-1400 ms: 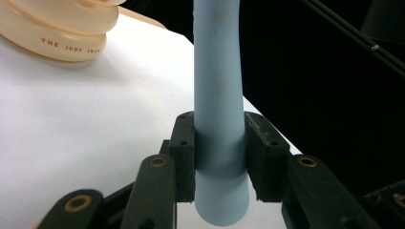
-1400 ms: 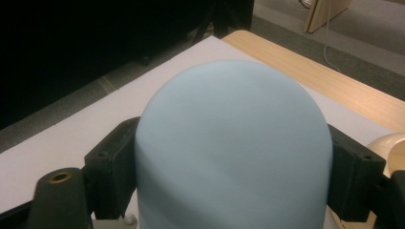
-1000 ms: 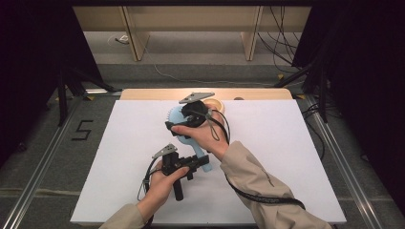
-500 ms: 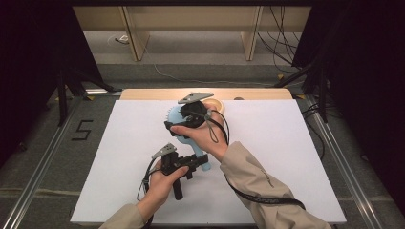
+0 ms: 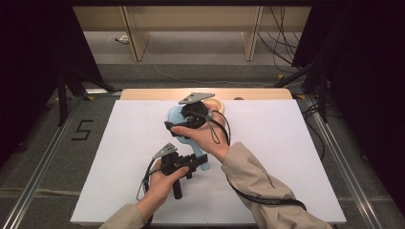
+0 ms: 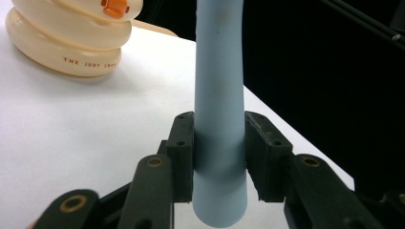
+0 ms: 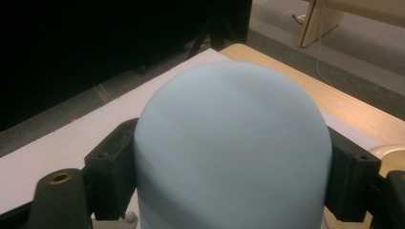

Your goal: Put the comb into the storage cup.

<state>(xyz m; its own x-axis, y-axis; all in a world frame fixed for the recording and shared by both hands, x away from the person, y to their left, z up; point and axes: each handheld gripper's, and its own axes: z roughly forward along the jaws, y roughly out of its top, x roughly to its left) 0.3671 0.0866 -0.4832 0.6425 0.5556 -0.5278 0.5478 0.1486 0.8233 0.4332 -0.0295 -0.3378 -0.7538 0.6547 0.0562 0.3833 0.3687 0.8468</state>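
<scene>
Left gripper point(image 6: 219, 157) clamps the narrow handle of the blue brush point(image 5: 177, 119); right gripper point(image 7: 234, 181) clamps its domed head beyond. Item appears light, rigid, smooth plastic; handle offers the surest hold, above the surface point(image 5: 286, 157).

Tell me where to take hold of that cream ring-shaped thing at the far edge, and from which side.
Grip the cream ringed object across its lower rounded ring, coming in level from the side facing the person. It sits flat on the white table, and its stacked bulges give the jaws a groove to seat in. Both tools are occupied now: left tool on the blue brush's handle, right tool on its head.
</scene>
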